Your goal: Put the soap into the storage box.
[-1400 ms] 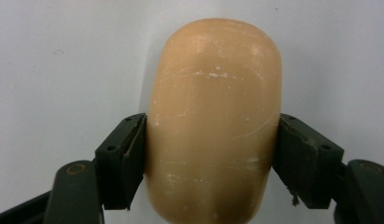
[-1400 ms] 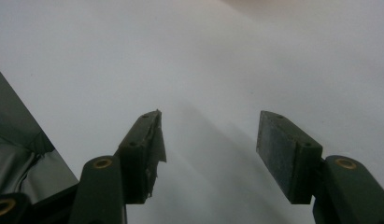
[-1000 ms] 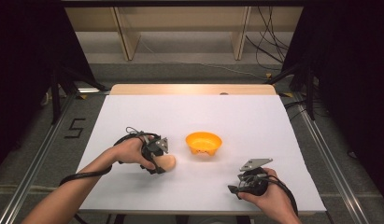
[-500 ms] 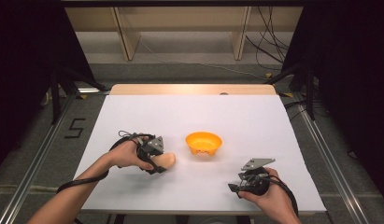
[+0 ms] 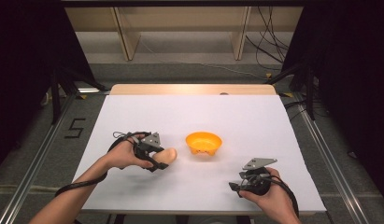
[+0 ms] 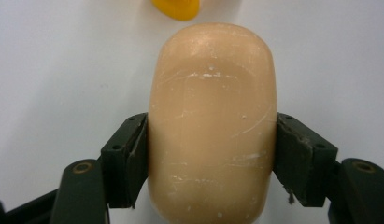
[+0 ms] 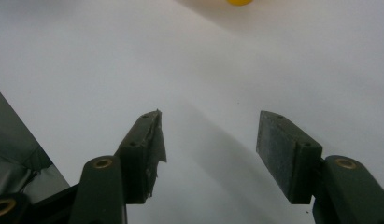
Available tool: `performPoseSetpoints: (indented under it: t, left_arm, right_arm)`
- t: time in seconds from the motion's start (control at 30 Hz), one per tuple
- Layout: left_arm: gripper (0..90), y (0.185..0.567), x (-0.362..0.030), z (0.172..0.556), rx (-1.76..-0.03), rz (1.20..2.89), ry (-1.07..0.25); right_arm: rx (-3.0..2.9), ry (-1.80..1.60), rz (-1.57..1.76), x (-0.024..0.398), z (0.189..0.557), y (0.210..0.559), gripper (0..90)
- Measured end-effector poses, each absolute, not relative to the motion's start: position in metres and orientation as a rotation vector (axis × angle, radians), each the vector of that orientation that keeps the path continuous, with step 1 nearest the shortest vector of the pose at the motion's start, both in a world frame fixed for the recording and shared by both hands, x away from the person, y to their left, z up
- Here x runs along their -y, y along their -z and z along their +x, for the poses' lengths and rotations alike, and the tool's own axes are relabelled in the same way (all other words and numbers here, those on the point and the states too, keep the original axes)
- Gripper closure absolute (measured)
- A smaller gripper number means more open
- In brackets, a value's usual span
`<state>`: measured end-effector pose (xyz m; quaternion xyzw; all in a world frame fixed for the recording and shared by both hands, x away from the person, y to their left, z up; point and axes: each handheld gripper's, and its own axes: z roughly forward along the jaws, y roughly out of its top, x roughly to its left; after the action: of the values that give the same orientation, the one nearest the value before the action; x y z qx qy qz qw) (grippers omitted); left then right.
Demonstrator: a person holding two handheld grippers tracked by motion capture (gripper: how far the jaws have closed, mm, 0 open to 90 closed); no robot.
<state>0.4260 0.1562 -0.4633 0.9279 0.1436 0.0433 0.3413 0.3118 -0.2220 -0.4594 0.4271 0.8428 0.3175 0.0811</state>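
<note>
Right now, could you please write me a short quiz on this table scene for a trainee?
1. True or false: the left hand-held gripper is shut on the peach-coloured soap bar.
2. Where does the orange bowl stand? A) on the white table, between the two hand-held grippers; B) in the right hand-held gripper's jaws; C) on top of the soap bar.
3. Fill in: the right hand-held gripper's jaws stand ____, with nothing between them.

Key: 1 true, both pads press on the bar's sides; 2 A; 3 open.
</note>
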Motion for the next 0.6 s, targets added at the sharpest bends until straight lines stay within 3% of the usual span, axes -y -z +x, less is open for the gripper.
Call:
performPoseSetpoints:
  t: [0.6]
  left_arm:
    - [32.4,0.445,-0.148,0.422,-0.374,2.252,-0.182]
  right_arm:
    - [-2.461,-1.001,1.211,0.226,0.312,0.458,41.8]
